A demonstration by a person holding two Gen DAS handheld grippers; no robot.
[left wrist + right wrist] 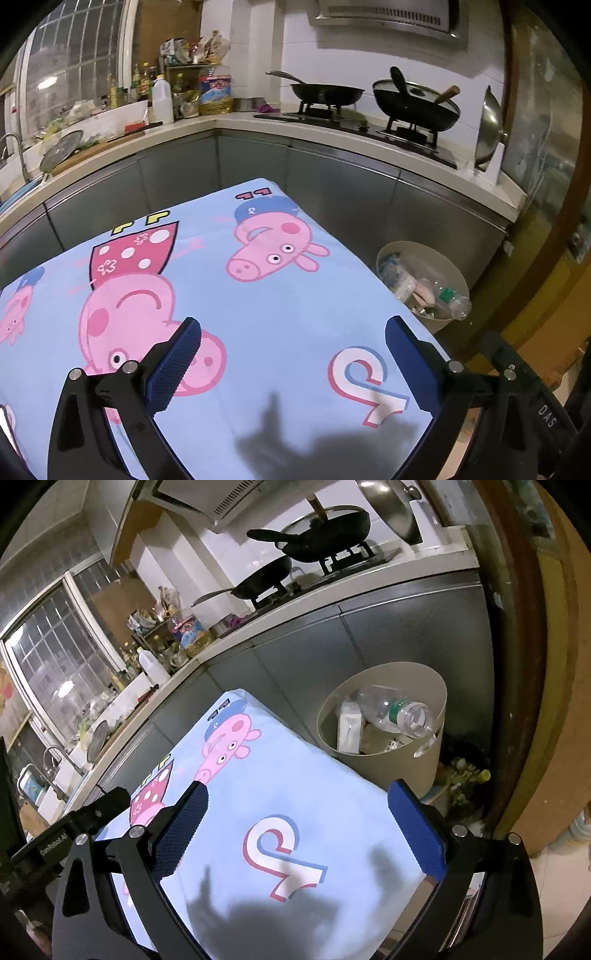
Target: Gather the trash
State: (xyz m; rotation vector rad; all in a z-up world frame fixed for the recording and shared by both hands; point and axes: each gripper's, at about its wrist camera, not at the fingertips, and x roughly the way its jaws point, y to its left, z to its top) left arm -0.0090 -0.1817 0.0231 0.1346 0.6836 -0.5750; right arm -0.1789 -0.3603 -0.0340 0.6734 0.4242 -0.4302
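Observation:
A beige round trash bin [439,258] [432,686] stands on the floor beside the table's right edge. Inside it lie a clear plastic bottle [452,299] [399,710] with a green label, a white carton [349,725] and other scraps. My left gripper [295,334] hovers open over the light-blue cartoon tablecloth [280,306], nothing between its blue pads. My right gripper [299,799] is open too, over the cloth's right part [295,786] near the bin, with nothing in it. The left gripper's black body [74,827] shows at the left of the right wrist view.
A grey cabinet run with a pale counter [332,133] curves behind the table. On it are a gas hob with two black woks [325,94] [417,101], bottles [162,98], a sink tap [14,147]. A dark bag with flowers [465,771] lies behind the bin.

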